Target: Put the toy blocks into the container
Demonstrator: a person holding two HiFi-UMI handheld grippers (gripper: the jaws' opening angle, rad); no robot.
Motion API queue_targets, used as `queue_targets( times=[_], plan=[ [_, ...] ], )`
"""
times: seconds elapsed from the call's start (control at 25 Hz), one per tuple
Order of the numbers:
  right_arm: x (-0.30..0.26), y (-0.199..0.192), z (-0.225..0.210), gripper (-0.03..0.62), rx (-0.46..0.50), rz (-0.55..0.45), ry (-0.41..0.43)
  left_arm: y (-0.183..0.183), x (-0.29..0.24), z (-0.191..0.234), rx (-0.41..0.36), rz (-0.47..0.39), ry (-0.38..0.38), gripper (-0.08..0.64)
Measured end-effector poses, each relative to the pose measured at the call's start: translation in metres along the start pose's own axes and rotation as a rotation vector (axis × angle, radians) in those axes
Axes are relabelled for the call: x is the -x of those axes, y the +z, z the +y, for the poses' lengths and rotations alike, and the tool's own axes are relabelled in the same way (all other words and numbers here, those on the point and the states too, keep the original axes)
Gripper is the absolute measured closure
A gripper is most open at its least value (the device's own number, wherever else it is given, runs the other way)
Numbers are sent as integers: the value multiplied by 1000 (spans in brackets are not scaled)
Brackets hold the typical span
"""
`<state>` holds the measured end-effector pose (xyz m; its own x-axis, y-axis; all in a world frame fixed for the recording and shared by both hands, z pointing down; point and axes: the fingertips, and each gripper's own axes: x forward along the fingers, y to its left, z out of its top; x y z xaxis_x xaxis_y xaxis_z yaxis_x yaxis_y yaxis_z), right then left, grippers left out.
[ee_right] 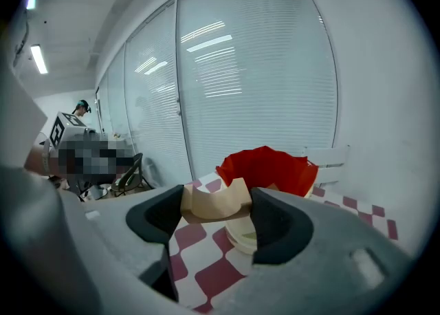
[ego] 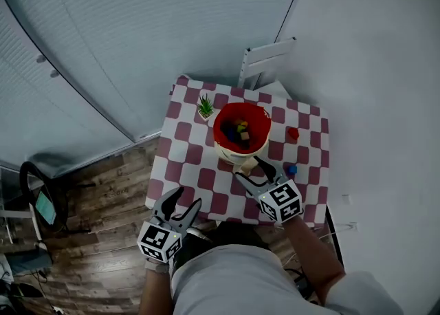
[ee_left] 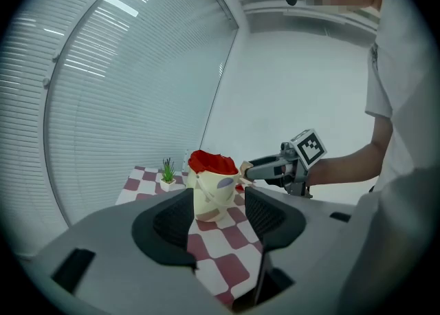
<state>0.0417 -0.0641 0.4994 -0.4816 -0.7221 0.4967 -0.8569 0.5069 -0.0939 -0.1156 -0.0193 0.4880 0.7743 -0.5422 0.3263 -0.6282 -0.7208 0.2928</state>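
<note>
The step in hand is to carry one block to the container. The right gripper (ego: 249, 169) is closed on a beige block (ee_right: 210, 200) with a notch in its upper edge, and holds it just beside the red container (ego: 242, 105), on the near side, not yet over the rim. Several blocks (ego: 240, 130) lie already inside. The left gripper (ego: 182, 205) is wide open with nothing between its jaws, at the near edge of the bench (ego: 199, 176). Next, I think, the beige block must go over the opening and be released. A red block (ego: 293, 133) and a blue one (ego: 291, 169) wait on the bench (both right of the container).
</note>
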Motion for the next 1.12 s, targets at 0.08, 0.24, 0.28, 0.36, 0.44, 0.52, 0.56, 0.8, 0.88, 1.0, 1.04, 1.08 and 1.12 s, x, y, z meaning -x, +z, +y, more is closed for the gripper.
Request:
queue_targets(
  times=[0.08,0.24,0.28,0.36,0.44,0.52,0.56,0.8,0.88,1.0,1.04,1.08,1.12],
  plan=[
    [3,5,-9,290,-10,-9,-26,1,-5,-2,-8,6,-21,342],
    [-1,13,-23,290,-1,-17,-49,3,-12,-4,-17,14,-41,342],
    [-2,15,-27,290,0,-16,-55,4,-13,-5,-16,15,-44,342],
    [-6,19,-35,290,2,-12,-63,5,-14,-5,-15,16,-45,342],
    [-12,23,-42,290,4,-6,-71,5,-13,-6,-12,19,-44,342],
    [-17,25,-49,290,4,1,-82,3,-13,-7,-7,24,-41,342],
    [-19,26,-53,290,4,6,-87,2,-13,-7,-4,27,-38,342],
    [-41,23,-71,290,11,54,-95,-3,-10,-2,13,34,-7,342],
    [-47,20,-76,290,11,71,-96,-5,-8,-1,18,38,6,342],
    [-54,14,-82,290,17,99,-95,-7,-7,3,23,43,23,342],
    [-56,13,-83,290,21,108,-96,-7,-7,4,26,42,29,342],
    [-57,12,-84,290,27,117,-97,-8,-6,5,29,41,34,342],
    [-59,10,-85,290,30,125,-98,-9,-6,6,33,40,40,342]
  ],
)
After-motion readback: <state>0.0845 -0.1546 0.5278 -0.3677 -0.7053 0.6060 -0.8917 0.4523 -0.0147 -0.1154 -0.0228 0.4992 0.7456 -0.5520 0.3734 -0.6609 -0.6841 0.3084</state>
